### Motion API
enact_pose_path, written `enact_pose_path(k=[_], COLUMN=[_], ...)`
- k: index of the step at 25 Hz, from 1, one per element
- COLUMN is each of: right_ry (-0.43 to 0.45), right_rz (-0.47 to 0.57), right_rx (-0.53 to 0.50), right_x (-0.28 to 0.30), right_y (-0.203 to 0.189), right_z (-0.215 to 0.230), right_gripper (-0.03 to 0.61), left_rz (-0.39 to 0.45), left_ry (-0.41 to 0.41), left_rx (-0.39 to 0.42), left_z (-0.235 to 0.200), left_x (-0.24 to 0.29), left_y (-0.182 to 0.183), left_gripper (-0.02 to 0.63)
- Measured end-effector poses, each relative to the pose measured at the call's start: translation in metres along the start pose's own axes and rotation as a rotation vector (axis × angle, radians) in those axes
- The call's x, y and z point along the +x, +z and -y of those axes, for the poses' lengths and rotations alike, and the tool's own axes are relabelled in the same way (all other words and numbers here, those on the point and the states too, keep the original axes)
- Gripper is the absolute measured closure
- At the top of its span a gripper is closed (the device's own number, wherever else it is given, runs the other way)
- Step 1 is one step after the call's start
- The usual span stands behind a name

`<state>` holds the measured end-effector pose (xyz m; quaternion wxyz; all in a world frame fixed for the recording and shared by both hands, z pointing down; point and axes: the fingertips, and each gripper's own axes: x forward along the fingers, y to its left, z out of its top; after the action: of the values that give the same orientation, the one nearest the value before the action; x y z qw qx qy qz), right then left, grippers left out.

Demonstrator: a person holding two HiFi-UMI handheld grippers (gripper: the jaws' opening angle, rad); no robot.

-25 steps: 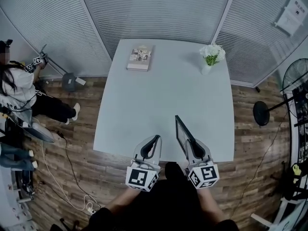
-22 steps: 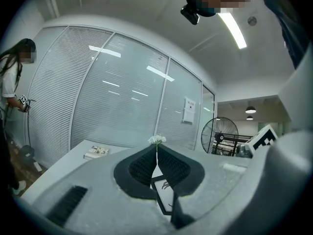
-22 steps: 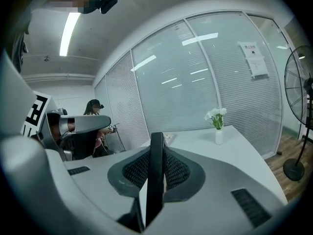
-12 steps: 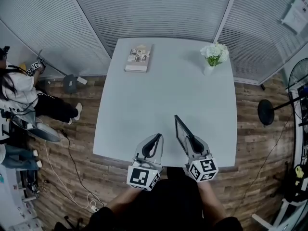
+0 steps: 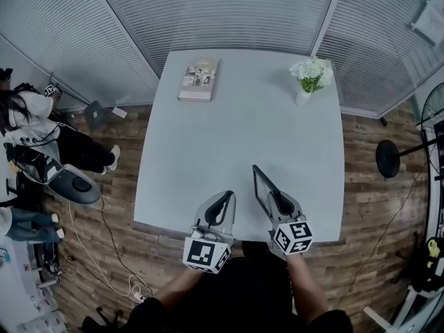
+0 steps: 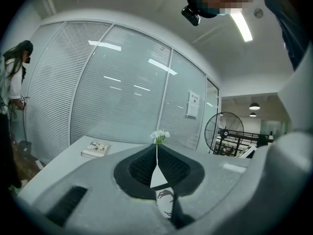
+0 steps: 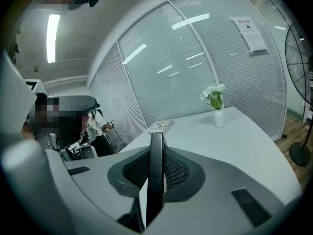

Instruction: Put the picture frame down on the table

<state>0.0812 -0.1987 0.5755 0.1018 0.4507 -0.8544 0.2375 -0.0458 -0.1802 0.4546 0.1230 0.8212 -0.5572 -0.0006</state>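
At the far left a person (image 5: 31,127) stands on the floor, well apart from the worktop (image 5: 236,137), and a book (image 5: 199,81) lies near its far-left corner. The left hand-held gripper (image 5: 225,200) hovers over the near edge with its pads pressed together and nothing between them, so it has no part in the carry. Just to its right, the right hand-held gripper (image 5: 275,196) is clamped on the frame (image 5: 261,188). The frame stands upright and edge-on between the pads, a thin dark bar rising above them in the right gripper view. Compared with a second ago, this gripper's marker cube sits further in over the worktop's near edge and the gripper looks lower. The frame has kept its upright pose over the near-right part of the worktop throughout. That reads as the lowering phase well under way. Whether the frame's bottom edge already touches the surface cannot be told, since the gripper body hides it. Probably what remains is to settle it, or tip it flat, and then let go. Flowers (image 5: 310,73) stand at the far right corner, well clear of the landing spot.
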Motion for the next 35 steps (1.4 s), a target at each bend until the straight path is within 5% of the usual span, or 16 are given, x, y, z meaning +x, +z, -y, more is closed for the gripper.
enact_pose_path(k=[21, 35], right_ry=[-0.066, -0.120], right_rz=[-0.022, -0.079], right_rx=[0.138, 0.232], right_x=[0.012, 0.016], right_y=[-0.017, -0.068], right_z=[0.074, 0.134], right_gripper=[0.518, 0.502], left_rz=[-0.008, -0.023], left_ry=[-0.015, -0.019], left_rx=[-0.005, -0.009], left_z=[0.002, 0.009], left_x=[0.007, 0.011], left_y=[0.000, -0.008], left_gripper=[0.592, 0.591])
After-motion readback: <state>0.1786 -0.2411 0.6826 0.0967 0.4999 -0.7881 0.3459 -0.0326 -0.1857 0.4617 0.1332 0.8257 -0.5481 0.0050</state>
